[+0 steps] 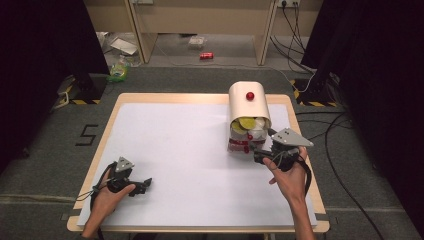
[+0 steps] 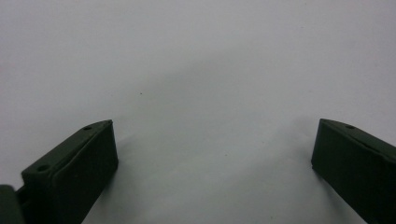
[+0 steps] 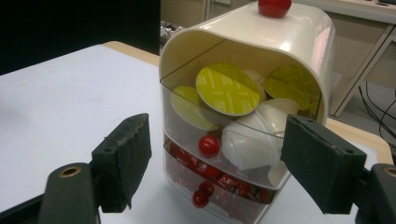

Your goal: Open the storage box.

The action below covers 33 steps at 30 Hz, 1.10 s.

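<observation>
There was one cream drawer box (image 1: 248,107) on the worktop (image 1: 190,150), and everything here is counted in relation to this box. It had two clear drawers, one above the other. Three red knobs were visible: one on top of the box (image 3: 274,6), one on the upper drawer (image 3: 209,145) and one on the lower drawer (image 3: 200,199). In the upper drawer at least three capsules with yellow lids (image 3: 227,88) could be counted, and at least two white ones (image 3: 250,140); others were hidden behind. The lower drawer held red capsules (image 3: 219,177), but their number could not be told. Two grippers were there, one just beside the box (image 1: 266,150) and one well apart from it (image 1: 140,186), each with two jaws.
</observation>
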Motion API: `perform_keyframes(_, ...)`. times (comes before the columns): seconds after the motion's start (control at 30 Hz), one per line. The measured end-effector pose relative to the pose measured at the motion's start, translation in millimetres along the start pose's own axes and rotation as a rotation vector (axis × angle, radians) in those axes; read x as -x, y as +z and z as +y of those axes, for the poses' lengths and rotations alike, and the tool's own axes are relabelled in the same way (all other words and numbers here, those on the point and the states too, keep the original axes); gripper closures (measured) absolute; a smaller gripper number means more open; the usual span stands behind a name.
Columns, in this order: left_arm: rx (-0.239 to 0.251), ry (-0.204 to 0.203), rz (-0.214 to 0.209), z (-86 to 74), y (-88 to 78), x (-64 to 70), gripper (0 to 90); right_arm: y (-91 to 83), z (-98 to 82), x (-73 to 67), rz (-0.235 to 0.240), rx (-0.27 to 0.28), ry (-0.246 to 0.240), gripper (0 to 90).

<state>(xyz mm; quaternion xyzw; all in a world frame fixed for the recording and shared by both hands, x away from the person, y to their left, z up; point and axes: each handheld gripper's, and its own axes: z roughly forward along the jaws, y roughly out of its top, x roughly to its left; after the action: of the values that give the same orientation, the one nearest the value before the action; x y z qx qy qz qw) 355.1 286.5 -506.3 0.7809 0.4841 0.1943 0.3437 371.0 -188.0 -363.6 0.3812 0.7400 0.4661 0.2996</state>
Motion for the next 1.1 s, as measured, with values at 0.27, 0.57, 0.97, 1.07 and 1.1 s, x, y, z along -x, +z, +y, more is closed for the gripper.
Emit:
perform_keyframes(0.27, 0.0, 0.0, 0.0, 0.0, 0.0, -0.1, 0.0, 19.4, 6.7, -0.5, 0.012, -0.004, -0.005, 25.3)
perform_keyframes(0.57, 0.0, 0.0, -0.001, 0.0, 0.0, -0.1, 0.0, 40.4, 8.8, 0.1, 0.025, -0.023, -0.003, 26.2)
perform_keyframes(0.97, 0.0, 0.0, -0.001, -0.1, -0.1, -0.1, 0.0, 46.6, 6.6, 1.6, 0.022, -0.054, -0.012, 26.2)
perform_keyframes(1.07, 0.0, -0.001, -0.001, -0.1, -0.1, -0.1, 0.0, 45.7, 7.8, 0.4, 0.027, -0.065, -0.011, 26.2)
perform_keyframes(1.1, 0.0, -0.001, -0.001, -0.1, -0.1, 0.0, 0.0, 45.4, 8.0, 0.1, 0.026, -0.072, -0.017, 26.2)
